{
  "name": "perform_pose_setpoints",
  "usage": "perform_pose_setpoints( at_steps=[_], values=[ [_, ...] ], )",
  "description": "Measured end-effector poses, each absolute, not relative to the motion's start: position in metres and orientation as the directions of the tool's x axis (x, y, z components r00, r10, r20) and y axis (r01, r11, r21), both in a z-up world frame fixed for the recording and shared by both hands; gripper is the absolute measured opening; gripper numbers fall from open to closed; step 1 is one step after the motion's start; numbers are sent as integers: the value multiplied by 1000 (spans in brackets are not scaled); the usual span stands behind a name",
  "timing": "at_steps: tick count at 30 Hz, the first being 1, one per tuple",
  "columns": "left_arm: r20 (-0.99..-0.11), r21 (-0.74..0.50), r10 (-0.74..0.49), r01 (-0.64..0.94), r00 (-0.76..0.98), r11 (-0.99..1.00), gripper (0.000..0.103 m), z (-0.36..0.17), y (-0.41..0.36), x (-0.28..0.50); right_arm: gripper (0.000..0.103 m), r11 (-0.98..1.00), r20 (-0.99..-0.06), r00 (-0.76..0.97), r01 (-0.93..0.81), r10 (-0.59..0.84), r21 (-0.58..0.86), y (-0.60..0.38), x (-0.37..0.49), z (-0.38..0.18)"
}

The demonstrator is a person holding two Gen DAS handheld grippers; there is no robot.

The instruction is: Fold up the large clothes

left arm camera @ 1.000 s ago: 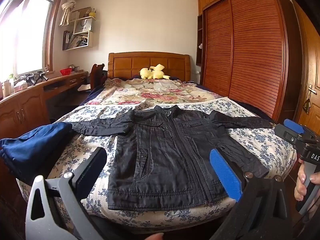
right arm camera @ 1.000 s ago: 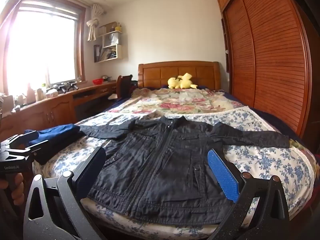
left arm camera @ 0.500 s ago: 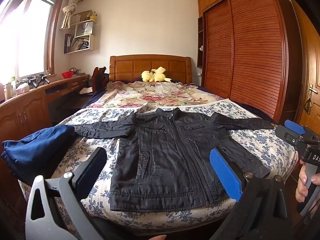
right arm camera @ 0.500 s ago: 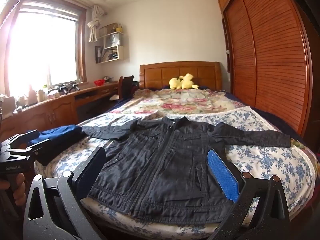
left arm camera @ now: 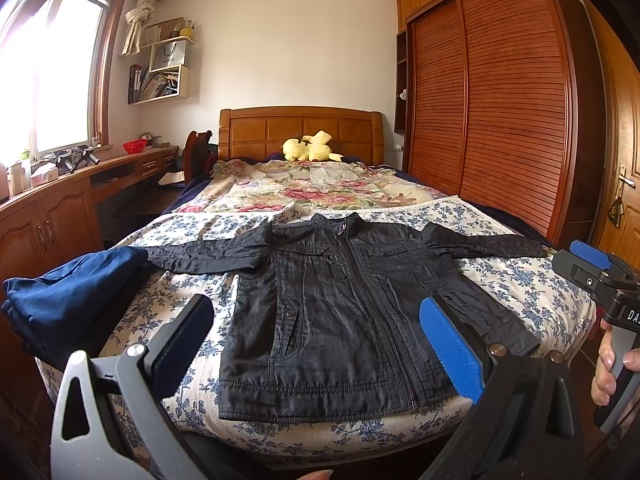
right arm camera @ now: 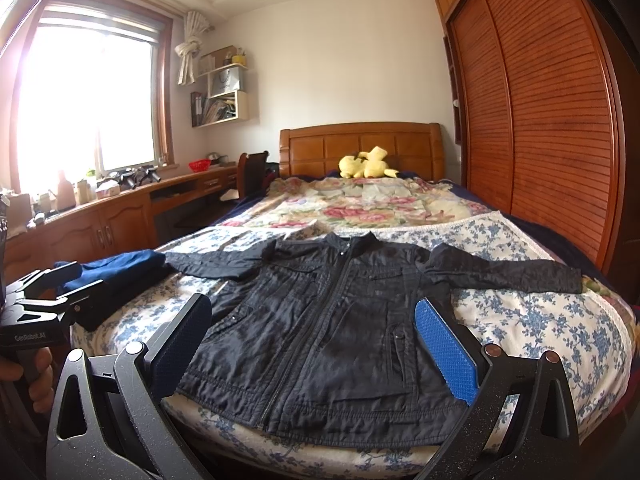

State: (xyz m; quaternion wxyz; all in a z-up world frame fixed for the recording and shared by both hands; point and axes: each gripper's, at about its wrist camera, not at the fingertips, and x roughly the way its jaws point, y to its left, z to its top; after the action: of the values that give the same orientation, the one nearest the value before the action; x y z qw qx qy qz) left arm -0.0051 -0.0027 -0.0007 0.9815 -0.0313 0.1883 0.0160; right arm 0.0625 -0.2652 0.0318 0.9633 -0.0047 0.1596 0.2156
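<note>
A black zip-up jacket (left arm camera: 340,300) lies flat, front up, on the foot of the bed, sleeves spread out to both sides; it also shows in the right wrist view (right arm camera: 340,328). My left gripper (left arm camera: 316,340) is open and empty, held before the jacket's hem. My right gripper (right arm camera: 312,344) is open and empty, also short of the hem. The right gripper shows at the right edge of the left wrist view (left arm camera: 596,268), and the left gripper at the left edge of the right wrist view (right arm camera: 48,292).
Folded dark blue clothes (left arm camera: 68,300) lie at the bed's left corner by the left sleeve. The bed (left arm camera: 540,292) has a blue floral sheet. A yellow plush toy (left arm camera: 312,148) lies by the headboard. Wooden desk cabinets (left arm camera: 44,224) stand left, a wardrobe (left arm camera: 500,120) right.
Both views have shifted slightly; the jacket sits a little higher in the left wrist view. The jacket has not moved and both grippers stay open.
</note>
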Motion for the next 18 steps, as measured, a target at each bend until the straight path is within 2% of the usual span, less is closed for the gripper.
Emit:
perform_pose_setpoints(
  at_steps=[18],
  values=[
    [-363,-58,15,-39,932,998,103,0,-2,-6,103,906,-308,855,-418,416,65,-265,61,31]
  ],
)
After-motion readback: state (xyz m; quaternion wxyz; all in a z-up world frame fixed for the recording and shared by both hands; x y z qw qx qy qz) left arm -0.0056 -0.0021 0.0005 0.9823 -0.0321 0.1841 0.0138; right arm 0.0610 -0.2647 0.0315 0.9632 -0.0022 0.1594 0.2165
